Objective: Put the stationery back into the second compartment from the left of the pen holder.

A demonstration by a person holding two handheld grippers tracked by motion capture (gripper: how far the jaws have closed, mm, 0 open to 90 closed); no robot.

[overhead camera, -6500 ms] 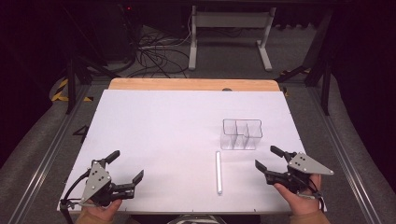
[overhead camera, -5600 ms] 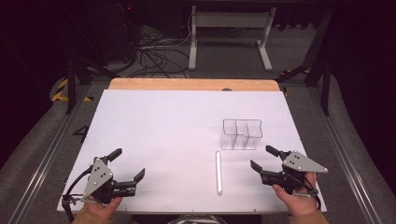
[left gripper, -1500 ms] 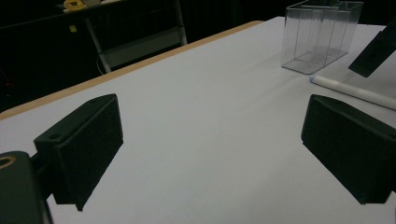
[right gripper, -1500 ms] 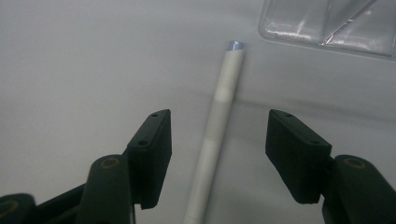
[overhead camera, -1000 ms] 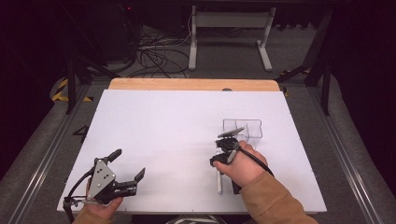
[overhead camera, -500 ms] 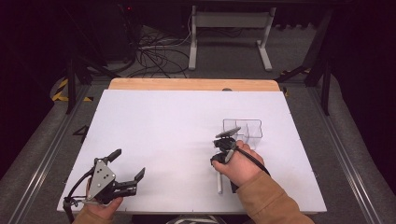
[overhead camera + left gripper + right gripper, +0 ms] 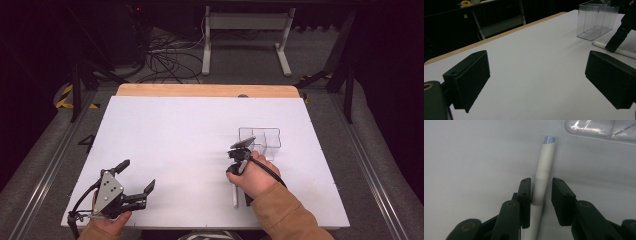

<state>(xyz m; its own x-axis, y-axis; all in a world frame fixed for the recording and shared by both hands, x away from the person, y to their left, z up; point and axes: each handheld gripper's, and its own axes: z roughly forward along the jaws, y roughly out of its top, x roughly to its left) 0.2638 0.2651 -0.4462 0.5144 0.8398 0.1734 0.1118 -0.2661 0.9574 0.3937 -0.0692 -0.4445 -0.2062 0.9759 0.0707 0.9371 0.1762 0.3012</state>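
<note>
From the high view, finds the right claw point(image 7: 236, 167) pointed down over a white tube point(image 7: 235, 198) lying flat on the table point(image 7: 175, 130), with the near end of the tube sticking out below the hand and a clear box point(image 7: 260, 139) just beyond the claw. Places the left claw point(image 7: 136, 176) well apart at the near left, spread wide, holding nothing. From the left gripper view, confirms wide black jaws with only bare table between them, and picks out the clear box point(image 7: 596, 20) far ahead and right, and the white tube point(image 7: 624, 52) beside it under a jaw of the other claw. From the right gripper view, records jaws narrowed and just now closing, straddling the white tube point(image 7: 545, 170): one pad touching its side, the other a sliver off, so not yet clamped. Notes the bluish far tip ahead of the jaws, short of the box wall. Judges the tube light, hollow-looking and round, hence liable to roll or slip and perhaps to crush under a hard squeeze. Recommends a square grip across the body near mid-length, with moderate pressure.
</note>
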